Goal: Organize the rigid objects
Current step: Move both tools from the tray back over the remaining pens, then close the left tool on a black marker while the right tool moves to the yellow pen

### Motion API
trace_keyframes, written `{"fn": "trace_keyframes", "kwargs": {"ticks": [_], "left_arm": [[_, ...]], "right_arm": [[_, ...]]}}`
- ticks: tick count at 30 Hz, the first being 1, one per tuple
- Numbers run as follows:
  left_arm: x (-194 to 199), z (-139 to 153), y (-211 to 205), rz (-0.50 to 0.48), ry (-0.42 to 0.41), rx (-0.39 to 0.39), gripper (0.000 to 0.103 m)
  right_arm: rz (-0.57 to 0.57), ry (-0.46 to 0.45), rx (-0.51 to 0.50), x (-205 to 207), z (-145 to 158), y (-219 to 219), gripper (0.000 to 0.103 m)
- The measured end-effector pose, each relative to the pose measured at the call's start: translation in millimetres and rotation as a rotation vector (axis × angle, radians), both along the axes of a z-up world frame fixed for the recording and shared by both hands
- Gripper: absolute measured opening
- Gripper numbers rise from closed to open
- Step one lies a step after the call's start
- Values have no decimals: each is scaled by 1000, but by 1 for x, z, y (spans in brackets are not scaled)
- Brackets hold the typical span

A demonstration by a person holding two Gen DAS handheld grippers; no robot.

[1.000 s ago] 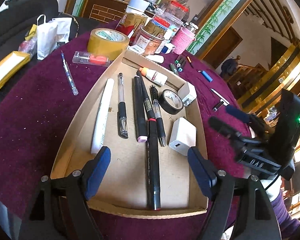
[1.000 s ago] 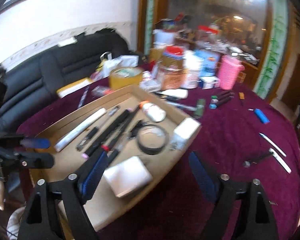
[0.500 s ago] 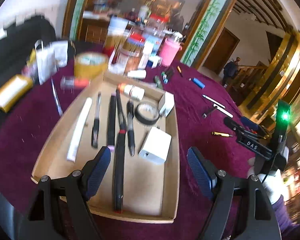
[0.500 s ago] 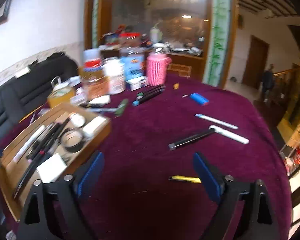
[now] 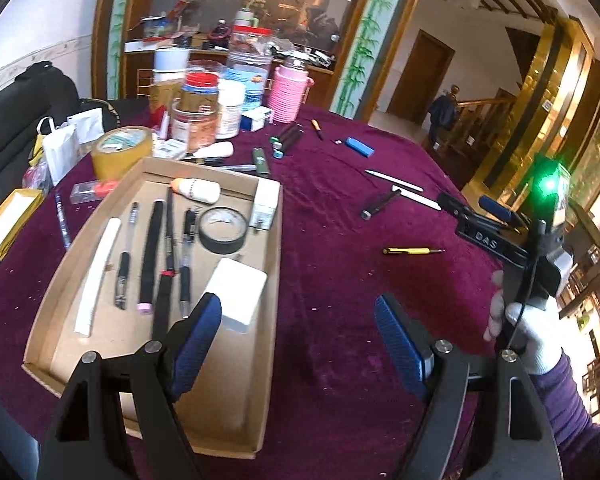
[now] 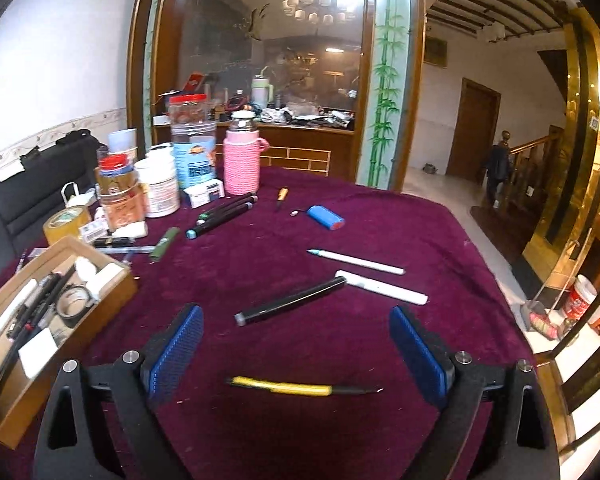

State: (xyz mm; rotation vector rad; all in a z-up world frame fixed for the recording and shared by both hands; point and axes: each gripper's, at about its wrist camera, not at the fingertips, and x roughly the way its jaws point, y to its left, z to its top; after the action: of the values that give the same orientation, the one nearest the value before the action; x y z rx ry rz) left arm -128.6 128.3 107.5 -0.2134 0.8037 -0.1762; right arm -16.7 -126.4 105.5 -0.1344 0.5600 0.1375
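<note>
Right wrist view: my right gripper (image 6: 296, 354) hangs with fingers spread and empty, straddling the slim yellow-and-black pen (image 6: 300, 387) lying crosswise on the maroon cloth, ready for pickup. Beyond the fingertips lie a black marker (image 6: 290, 306) and two white pens (image 6: 380, 285). My left gripper (image 5: 298, 342) is open too, its left finger over the shallow cardboard tray (image 5: 270, 304).

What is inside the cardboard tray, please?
The cardboard tray holds a white stick, several pens, a glue bottle, a black tape roll and two white blocks. The left gripper covers part of its near end.
</note>
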Motion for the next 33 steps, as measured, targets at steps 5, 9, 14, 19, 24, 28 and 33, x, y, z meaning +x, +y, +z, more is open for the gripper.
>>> {"fn": "trace_keyframes", "kwargs": {"ticks": [5, 9, 14, 19, 24, 28, 33], "left_arm": [[11, -6, -18, -25, 31, 12, 79], [23, -12, -33, -42, 56, 24, 78], [50, -22, -58, -88, 87, 43, 78], [96, -29, -98, -161, 91, 88, 78], [150, -38, -148, -280, 79, 201, 78], [206, -56, -189, -375, 116, 243, 78], [250, -73, -222, -417, 140, 303, 54]], "right_arm": [[-27, -1, 18, 16, -3, -18, 95], [-43, 27, 52, 23, -14, -32, 96], [-77, 113, 90, 35, -27, -49, 95], [-175, 134, 165, 41, -25, -86, 95], [-296, 197, 379, 47, -32, -142, 96], [-330, 232, 429, 52, -38, -154, 96], [-310, 243, 411, 55, -40, -147, 96]]}}
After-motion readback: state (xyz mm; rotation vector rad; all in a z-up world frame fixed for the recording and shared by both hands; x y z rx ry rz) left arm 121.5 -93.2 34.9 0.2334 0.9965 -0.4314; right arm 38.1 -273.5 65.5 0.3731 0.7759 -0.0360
